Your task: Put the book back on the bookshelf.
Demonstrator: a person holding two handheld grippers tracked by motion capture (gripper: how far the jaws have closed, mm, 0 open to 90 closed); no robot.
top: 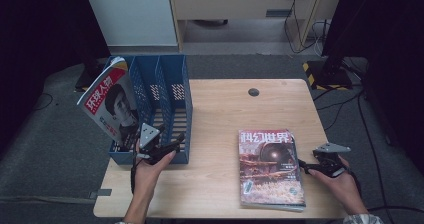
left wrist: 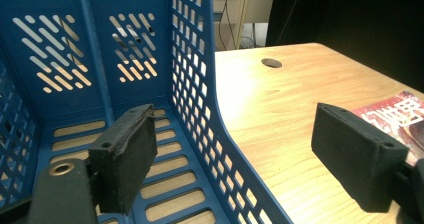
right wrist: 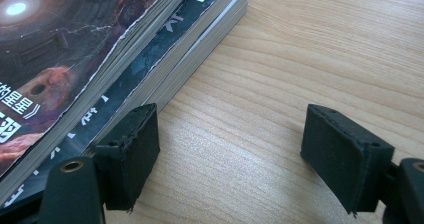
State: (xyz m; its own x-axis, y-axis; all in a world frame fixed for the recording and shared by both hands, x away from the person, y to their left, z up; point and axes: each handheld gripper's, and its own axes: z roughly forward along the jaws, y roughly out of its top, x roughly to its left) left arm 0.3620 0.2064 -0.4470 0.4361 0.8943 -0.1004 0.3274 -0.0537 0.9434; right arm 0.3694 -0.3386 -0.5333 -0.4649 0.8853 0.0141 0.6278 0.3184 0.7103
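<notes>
High view: one magazine (top: 111,104) already leans in the rack (top: 172,91), your left gripper (top: 159,145) spread empty at its front, while your right gripper (top: 311,167), also spread, waits beside the stack (top: 269,168) left on the table (top: 220,114).

Wooden table (top: 225,114), round hole (top: 254,92) near far edge; cables (top: 300,19), perhaps cabinet (top: 235,4), on floor beyond.

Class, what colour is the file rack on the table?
Blue, with perforated walls; the file rack shows best in the left gripper view.
</notes>
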